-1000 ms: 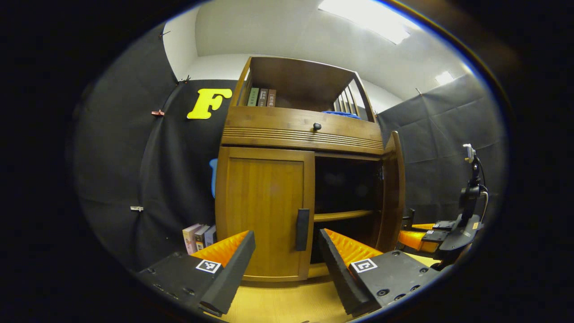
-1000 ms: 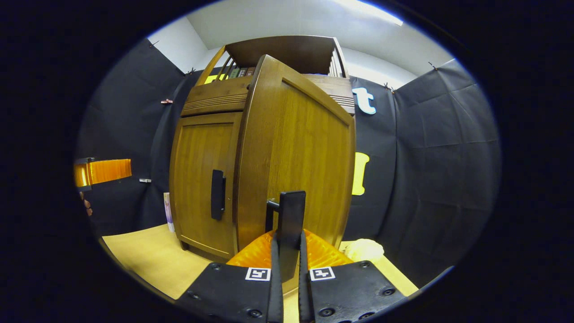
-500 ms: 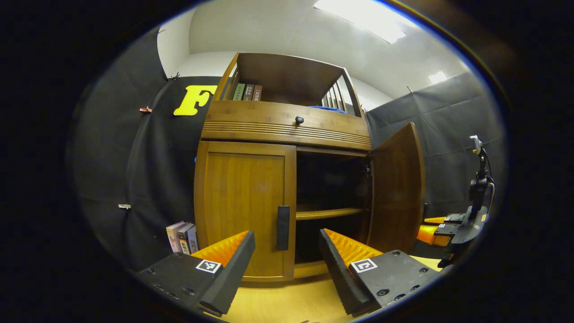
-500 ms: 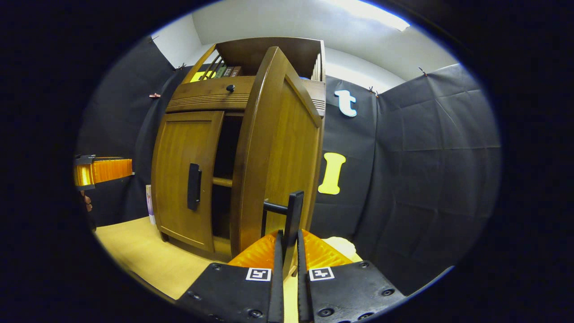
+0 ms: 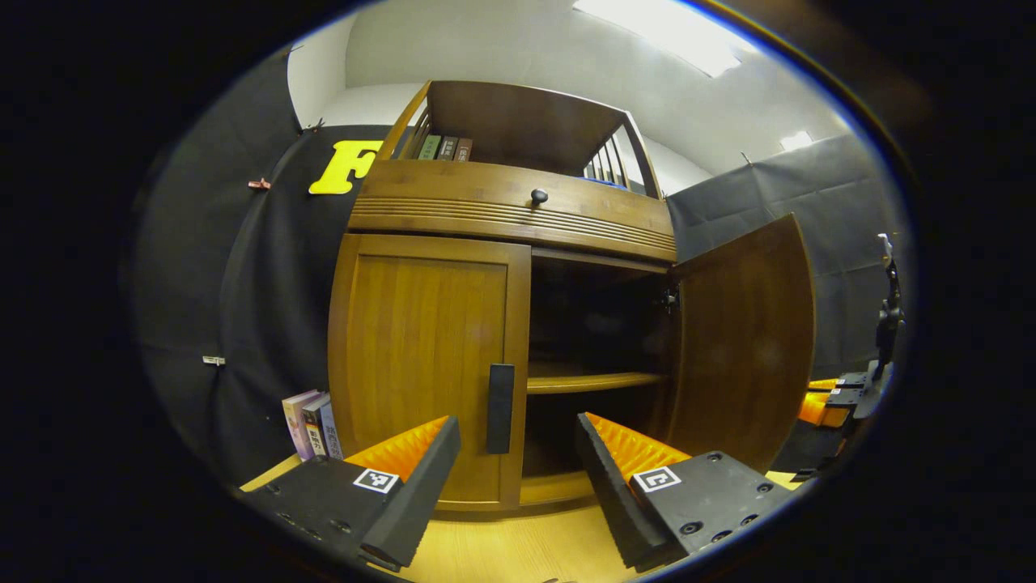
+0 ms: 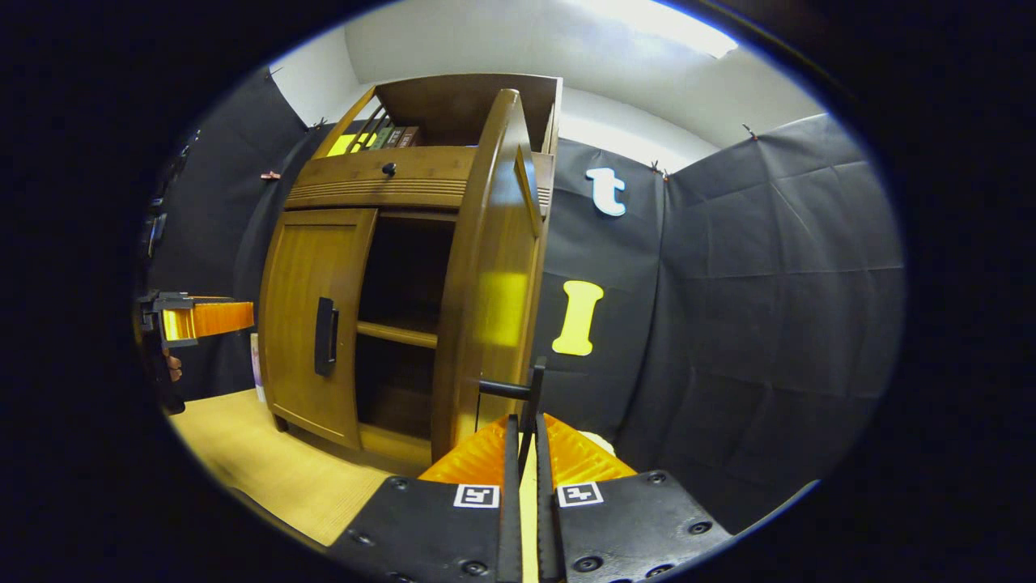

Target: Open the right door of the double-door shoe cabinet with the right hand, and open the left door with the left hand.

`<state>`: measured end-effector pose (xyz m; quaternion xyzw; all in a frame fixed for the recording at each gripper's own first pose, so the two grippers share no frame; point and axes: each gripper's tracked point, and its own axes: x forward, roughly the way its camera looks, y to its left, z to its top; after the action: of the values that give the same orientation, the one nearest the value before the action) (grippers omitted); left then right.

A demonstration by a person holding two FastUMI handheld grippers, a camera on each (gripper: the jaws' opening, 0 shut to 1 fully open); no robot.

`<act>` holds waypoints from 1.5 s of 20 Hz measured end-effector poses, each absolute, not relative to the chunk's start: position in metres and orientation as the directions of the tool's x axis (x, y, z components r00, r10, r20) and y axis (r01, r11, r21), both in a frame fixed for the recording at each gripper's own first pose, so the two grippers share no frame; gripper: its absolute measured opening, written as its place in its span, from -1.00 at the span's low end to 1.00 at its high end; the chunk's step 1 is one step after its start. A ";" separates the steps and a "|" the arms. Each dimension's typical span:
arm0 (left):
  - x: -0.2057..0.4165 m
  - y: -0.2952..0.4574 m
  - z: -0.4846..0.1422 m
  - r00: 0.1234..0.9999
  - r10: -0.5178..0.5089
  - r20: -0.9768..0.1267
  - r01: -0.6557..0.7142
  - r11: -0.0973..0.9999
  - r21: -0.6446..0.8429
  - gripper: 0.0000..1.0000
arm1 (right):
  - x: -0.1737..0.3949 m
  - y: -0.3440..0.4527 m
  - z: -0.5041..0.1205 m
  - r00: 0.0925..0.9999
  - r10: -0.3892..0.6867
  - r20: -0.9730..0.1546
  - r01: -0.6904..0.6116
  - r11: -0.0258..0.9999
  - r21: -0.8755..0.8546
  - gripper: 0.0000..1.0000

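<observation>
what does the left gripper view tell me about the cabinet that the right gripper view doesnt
Left gripper view: the cabinet head-on, the inner face of the open right door, and the open left gripper short of the left door's handle.
Right gripper view: that door's outer face nearly edge-on, with the right gripper shut on its handle.
Both: the closed left door, the inner shelf and the drawer knob.

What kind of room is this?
Probably a recording booth, not a home: black cloth walls surround one wooden shoe cabinet on a bare wood floor, with books beside it.
</observation>
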<state>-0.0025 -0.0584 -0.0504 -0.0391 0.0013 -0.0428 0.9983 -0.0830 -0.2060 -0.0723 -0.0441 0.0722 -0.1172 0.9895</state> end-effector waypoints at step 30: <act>0.161 -0.061 -0.106 1.000 -0.024 -0.014 0.025 1.000 0.019 0.58 | -0.148 -0.232 -0.024 0.976 -0.218 -0.019 0.218 0.976 0.010 0.97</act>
<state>0.1609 -0.0606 -0.1060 0.0094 0.0070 -0.0122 0.9999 -0.1480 -0.2324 -0.0242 0.0062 0.0086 -0.1099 0.9939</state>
